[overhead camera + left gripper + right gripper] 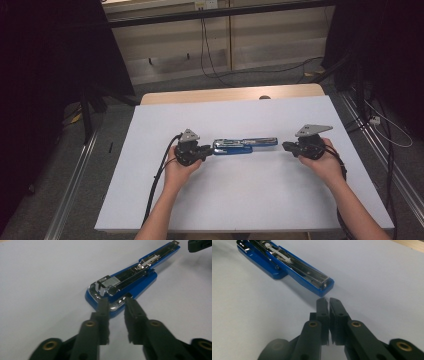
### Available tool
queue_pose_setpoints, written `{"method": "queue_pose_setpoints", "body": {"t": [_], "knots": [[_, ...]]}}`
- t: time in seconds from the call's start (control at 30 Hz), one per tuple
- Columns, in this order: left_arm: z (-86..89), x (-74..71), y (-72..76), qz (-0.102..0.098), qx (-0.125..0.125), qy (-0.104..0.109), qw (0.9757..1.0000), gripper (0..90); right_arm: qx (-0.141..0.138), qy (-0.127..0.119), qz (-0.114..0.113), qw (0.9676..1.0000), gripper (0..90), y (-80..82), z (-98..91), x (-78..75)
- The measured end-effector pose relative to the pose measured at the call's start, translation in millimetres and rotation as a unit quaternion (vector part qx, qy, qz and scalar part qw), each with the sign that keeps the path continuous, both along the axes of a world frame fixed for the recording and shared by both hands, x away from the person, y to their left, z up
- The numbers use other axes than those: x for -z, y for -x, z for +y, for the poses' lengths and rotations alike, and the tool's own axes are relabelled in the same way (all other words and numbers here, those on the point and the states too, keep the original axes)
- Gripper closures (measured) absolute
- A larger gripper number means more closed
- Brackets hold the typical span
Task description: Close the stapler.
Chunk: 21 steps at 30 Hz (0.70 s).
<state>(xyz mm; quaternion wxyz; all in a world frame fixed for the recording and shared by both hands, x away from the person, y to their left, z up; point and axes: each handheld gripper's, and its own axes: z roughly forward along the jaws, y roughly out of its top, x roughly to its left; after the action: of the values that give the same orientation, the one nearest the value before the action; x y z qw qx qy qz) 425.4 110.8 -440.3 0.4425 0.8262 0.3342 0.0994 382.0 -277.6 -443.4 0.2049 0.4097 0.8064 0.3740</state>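
A blue stapler (245,145), swung open flat with its chrome staple track facing up, lies across the middle of the white table (240,200). My left gripper (209,150) is at its left end. In the left gripper view the stapler (125,282) stretches away, and the left gripper (117,302) has its jaws a narrow gap apart, tips over the chrome end, gripping nothing. My right gripper (285,146) rests just off the stapler's right end. In the right gripper view its jaws (326,301) are pressed together, empty, a little short of the stapler (287,265).
The white table top has bare room in front of and behind the stapler. A wooden strip (230,94) runs along its far edge. Cables (210,55) cross the floor beyond. The tip of the right gripper (200,245) shows at the top right of the left gripper view.
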Motion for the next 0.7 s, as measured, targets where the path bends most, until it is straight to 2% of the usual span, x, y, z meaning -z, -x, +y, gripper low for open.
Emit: {"method": "queue_pose_setpoints", "body": {"t": [0.1,0.23,0.3,0.4,0.63,0.7], "knots": [[-3.2,1.2,-1.3,0.011,-0.002,0.007,0.9999,90.0,-0.002,0.0,0.001,1.0,90.0,-3.0,-0.6,0.2],[-8.5,5.1,-3.5,0.007,0.002,0.003,1.0,90.0,-0.002,0.004,0.002,1.0,90.0,-7.9,-0.6,2.1],[-11.1,6.7,-4.1,0.001,0.004,0.002,1.0,90.0,-0.001,0.007,-0.004,1.0,90.0,-9.7,-0.6,2.3],[-13.4,7.1,-5.8,-0.006,0.009,-0.001,0.9999,90.0,-0.008,0.002,-0.001,1.0,90.0,-11.3,-0.7,0.7],[-23.0,10.6,-6.8,-0.002,0.012,-0.009,0.9999,90.0,-0.015,0.01,0.003,0.9998,90.0,-12.8,2.1,2.4],[-24.4,10.2,-7.0,-0.001,0.01,-0.005,0.9999,90.0,-0.017,0.011,0.003,0.9998,90.0,-13.5,2.4,2.7]]}}
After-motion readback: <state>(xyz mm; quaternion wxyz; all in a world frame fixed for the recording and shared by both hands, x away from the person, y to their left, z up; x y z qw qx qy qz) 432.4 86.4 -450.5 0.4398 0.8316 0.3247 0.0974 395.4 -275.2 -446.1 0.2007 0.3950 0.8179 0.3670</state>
